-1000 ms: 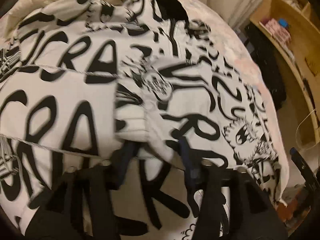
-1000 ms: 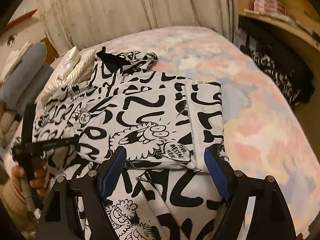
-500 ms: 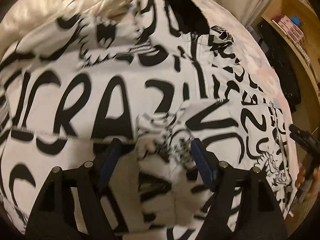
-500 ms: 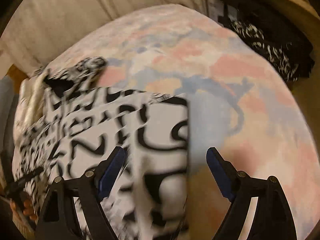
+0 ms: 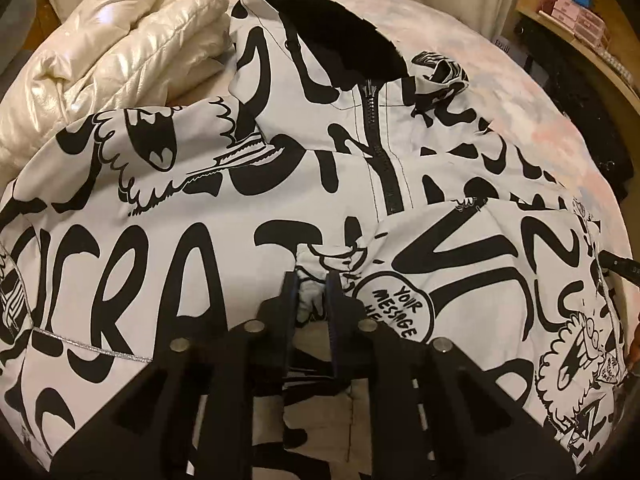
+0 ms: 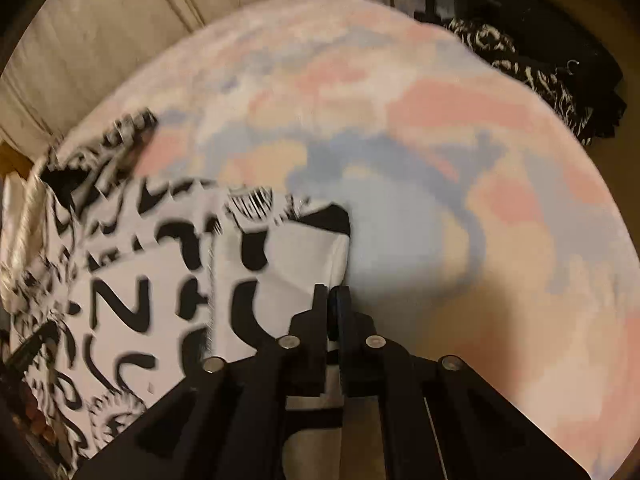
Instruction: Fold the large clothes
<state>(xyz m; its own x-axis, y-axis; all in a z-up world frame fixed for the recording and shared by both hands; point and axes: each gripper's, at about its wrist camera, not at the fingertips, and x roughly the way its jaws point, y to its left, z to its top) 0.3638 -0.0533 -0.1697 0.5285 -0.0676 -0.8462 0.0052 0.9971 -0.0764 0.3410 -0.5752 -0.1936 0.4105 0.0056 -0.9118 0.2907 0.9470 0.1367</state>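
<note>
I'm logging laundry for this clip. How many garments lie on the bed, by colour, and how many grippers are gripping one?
Black-and-white printed jacket: 1
Cream quilted jacket: 1
Garments on the bed: 2
Grippers shut on the printed jacket: 2, the left gripper and the right gripper
Total: 4

Left hand-held gripper (image 5: 313,294) and right hand-held gripper (image 6: 333,308) both clamped

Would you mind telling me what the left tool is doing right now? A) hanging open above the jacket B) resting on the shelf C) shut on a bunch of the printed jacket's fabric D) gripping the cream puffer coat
C: the left tool pinches a fold of the printed jacket between closed fingers.
</note>
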